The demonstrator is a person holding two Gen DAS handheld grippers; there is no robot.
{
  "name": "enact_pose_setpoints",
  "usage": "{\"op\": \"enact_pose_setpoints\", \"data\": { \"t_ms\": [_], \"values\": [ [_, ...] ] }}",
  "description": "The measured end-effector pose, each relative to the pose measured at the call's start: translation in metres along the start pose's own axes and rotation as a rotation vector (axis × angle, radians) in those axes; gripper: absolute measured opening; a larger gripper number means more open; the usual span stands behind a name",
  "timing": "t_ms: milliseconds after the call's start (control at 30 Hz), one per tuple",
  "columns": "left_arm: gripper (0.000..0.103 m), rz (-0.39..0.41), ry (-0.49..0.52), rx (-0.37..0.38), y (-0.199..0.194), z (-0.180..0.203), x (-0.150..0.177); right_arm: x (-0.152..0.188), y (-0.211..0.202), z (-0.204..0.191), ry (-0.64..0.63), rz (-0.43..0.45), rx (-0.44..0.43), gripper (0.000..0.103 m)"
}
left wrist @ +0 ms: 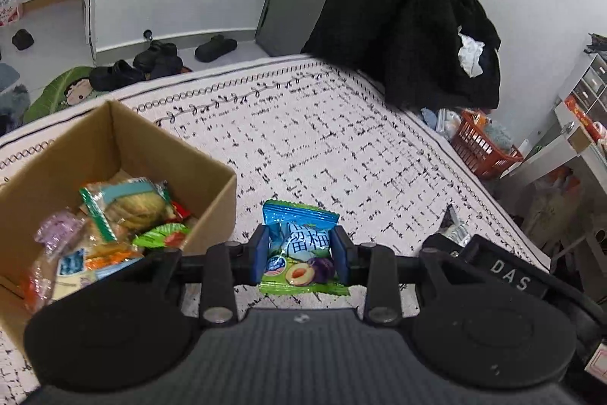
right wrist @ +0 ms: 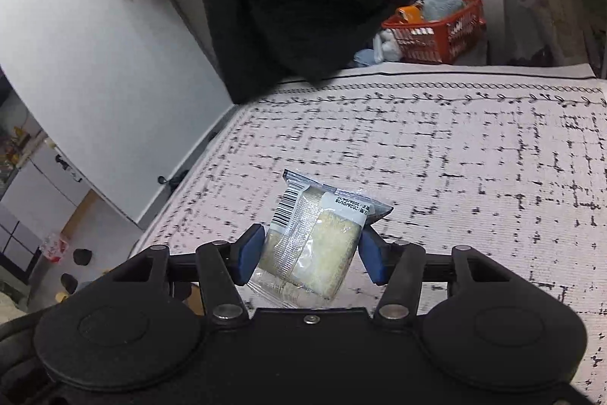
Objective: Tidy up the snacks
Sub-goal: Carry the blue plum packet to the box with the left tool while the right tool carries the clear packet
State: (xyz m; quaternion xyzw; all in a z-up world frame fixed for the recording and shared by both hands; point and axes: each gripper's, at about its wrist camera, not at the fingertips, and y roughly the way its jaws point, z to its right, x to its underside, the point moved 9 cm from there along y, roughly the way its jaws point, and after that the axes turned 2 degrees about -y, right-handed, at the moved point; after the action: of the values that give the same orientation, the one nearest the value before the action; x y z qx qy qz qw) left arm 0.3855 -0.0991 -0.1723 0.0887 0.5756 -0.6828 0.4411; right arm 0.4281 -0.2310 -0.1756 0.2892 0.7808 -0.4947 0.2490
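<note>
Patterned white cloth (left wrist: 341, 147) covers the work surface, and at its ten o'clock edge sits the cardboard box (left wrist: 159, 158), half full of packets, probably the collecting point. At six o'clock in each wrist view, tilted downward, the left gripper (left wrist: 301, 253) pinches the plum candy packet (left wrist: 303, 245) while the right gripper (right wrist: 309, 251) clamps the clear cracker pack (right wrist: 315, 245), both apparently bound for it.

Cardboard box (left wrist: 212, 173) left, black coat (left wrist: 409, 21) behind, patterned cloth (left wrist: 322, 139) between open

Even indoor light — soft shadows, slight blur, strong fisheye bending at edges.
</note>
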Motion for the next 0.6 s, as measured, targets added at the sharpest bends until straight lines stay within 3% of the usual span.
{"op": "enact_pose_setpoints", "data": {
  "t_ms": [233,600],
  "values": [
    [0.034,0.058,-0.002,-0.004,-0.024,-0.007,-0.014,-0.005,-0.017,-0.033,-0.006,0.047,-0.095,0.053],
    [0.034,0.114,-0.025,-0.024,-0.052,-0.033,-0.036,-0.003,-0.031,-0.067,-0.042,0.069,-0.144,0.053]
  ]
}}
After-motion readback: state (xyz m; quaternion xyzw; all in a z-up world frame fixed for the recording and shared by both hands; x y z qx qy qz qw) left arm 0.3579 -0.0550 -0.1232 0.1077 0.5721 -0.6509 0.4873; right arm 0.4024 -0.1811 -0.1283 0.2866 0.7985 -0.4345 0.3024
